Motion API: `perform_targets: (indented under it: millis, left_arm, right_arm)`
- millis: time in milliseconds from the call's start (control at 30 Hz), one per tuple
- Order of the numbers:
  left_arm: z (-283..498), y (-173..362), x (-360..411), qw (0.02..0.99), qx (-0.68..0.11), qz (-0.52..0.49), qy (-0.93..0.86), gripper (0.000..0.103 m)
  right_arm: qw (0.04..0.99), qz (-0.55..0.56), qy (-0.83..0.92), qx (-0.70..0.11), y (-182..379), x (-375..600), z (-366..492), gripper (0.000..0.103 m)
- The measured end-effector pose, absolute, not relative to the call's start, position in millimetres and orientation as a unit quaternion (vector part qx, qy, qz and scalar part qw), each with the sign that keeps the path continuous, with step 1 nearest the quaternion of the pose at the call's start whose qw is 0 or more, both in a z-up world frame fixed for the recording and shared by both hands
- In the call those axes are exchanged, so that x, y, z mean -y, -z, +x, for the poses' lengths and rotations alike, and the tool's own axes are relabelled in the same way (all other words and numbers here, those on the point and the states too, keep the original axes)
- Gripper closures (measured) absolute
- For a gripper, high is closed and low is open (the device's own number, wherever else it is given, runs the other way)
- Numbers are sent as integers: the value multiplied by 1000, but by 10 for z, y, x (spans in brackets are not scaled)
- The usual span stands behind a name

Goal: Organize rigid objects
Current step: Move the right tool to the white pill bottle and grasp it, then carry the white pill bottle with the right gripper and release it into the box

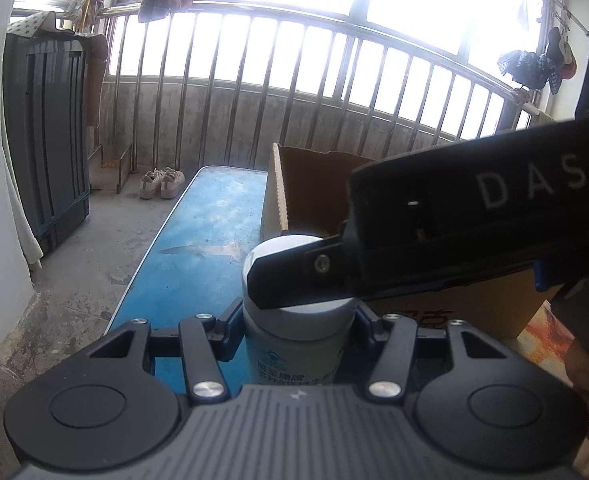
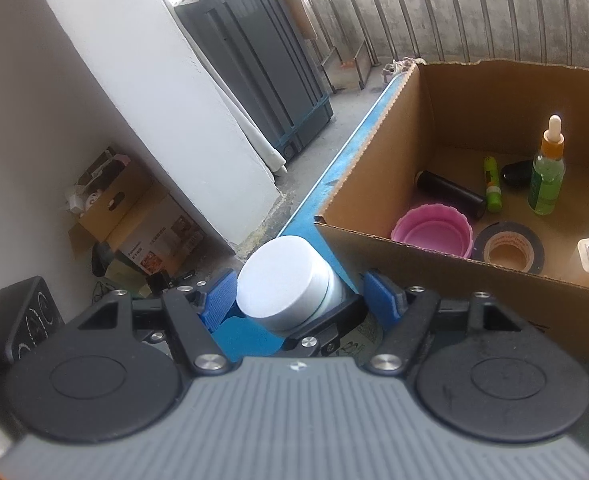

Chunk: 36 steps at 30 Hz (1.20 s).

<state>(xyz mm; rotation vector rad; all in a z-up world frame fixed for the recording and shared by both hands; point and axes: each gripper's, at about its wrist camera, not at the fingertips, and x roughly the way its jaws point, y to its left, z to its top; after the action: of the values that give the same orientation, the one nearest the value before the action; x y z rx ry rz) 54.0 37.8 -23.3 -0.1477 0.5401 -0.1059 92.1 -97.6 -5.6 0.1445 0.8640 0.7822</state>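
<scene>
Left gripper [image 1: 296, 320] jaws pinch white-capped bottle [image 1: 294, 280] body; right gripper [image 2: 300, 300] jaws spread around its cap, not touching. We hold bottle upright above bench [image 1: 198, 236] edge, beside cardboard box [image 2: 374, 240]. Risk: uneven closing tips bottle, or it strikes box wall.

Both wrist views close, sharing white jar [image 1: 297, 312], perhaps level

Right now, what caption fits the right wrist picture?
Open right gripper around a white-capped bottle beside the cardboard box.
</scene>
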Motion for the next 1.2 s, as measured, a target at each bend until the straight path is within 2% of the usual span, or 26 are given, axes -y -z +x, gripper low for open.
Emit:
perform_targets:
  millis: [400,667,933,1200]
  left_arm:
    - [321,-327,49,972,-220,-29,83,49]
    - [489,-803,547,966,-205,-6,155,49]
    - [1292,-995,1104,946,-242,9,214,49]
    - [2598,-523,1346,919,-332,-6,211,49]
  right_arm:
    - [862,52,-374,-339,-560,1379,527,34]
    - [887,64,-345,-301,-1057,1911,591,37]
    - [897,101,-298,-311,-1147,2638,1248,38]
    - [878,140,-268,-372,-656,3136,2290,40]
